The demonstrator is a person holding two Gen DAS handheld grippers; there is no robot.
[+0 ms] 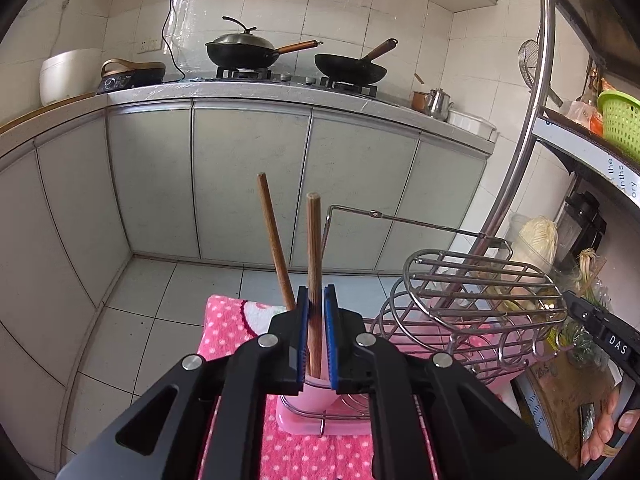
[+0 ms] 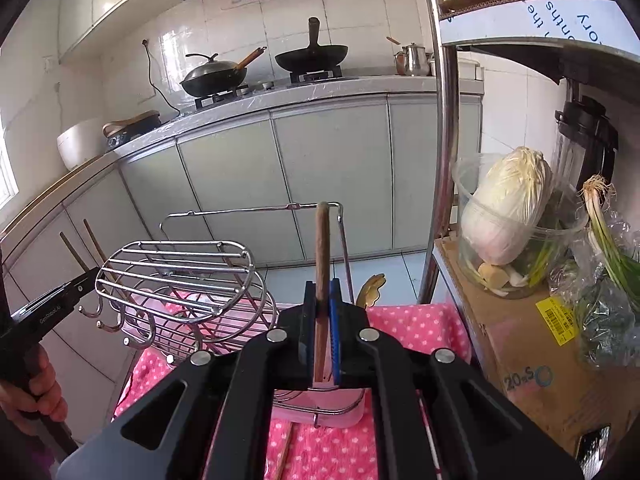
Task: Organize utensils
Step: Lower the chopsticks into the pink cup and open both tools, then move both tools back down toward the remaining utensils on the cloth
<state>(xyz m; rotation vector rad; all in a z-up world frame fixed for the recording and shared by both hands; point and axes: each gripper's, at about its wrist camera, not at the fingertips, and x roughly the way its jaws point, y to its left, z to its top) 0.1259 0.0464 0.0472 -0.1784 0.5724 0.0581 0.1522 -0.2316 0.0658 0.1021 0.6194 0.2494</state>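
Kitchen cabinets and a two-wok stove fill the background past my claws. My left gripper [image 1: 316,300] is clamped on one chopstick [image 1: 314,248], a second chopstick [image 1: 274,240] leaning just left of its jaws; my right gripper [image 2: 322,300] pinches a single stick [image 2: 322,256]. One wire utensil rack [image 1: 480,292] sits right of the left claw on a pink dotted towel [image 1: 228,320].

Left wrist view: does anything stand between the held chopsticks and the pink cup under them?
Nothing visible. The chopsticks in the left tongs hang straight above the open pink cup; the wire rack stands beside, to the right.
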